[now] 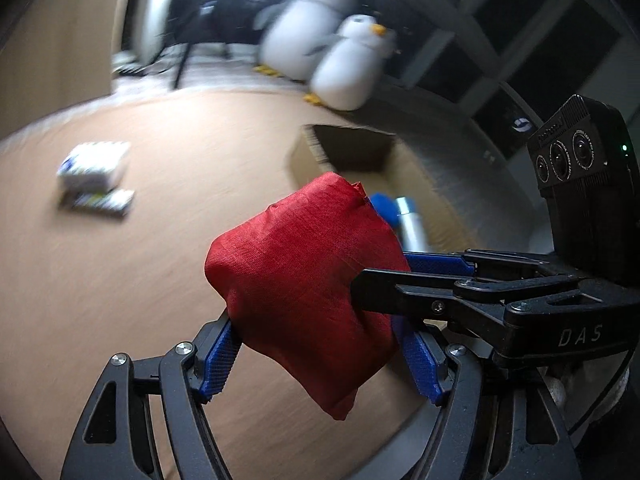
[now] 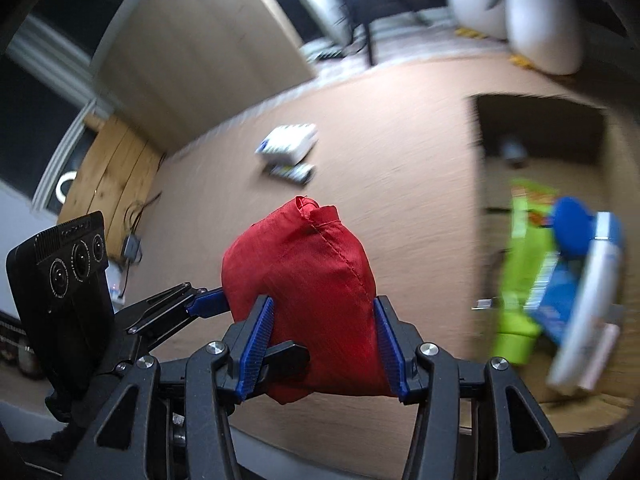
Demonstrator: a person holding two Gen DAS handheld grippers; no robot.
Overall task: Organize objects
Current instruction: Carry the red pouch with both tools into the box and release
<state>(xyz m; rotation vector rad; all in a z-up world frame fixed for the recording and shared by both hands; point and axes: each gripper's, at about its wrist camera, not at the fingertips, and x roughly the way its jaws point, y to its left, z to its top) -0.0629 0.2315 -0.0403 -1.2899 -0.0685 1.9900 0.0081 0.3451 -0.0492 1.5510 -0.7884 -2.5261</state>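
Both grippers are shut on one red cloth bag [image 1: 304, 280], held above the brown table. In the left wrist view my left gripper [image 1: 320, 360] squeezes the bag's lower part, and the right gripper's fingers [image 1: 400, 284] come in from the right and clamp its side. In the right wrist view my right gripper [image 2: 326, 340] grips the red bag [image 2: 304, 276] between its blue pads, with the left gripper's fingers [image 2: 200, 304] reaching in from the left. An open cardboard box [image 2: 500, 152] lies to the right, holding a green packet [image 2: 520, 272], a blue-capped item [image 2: 572, 224] and a white tube [image 2: 588, 300].
A white carton with a flat pack in front of it [image 1: 96, 176] lies on the table [image 1: 160, 280] at the far left, also in the right wrist view [image 2: 290, 150]. Two white penguin plush toys [image 1: 332, 52] stand beyond the table. Wooden wall panels stand behind.
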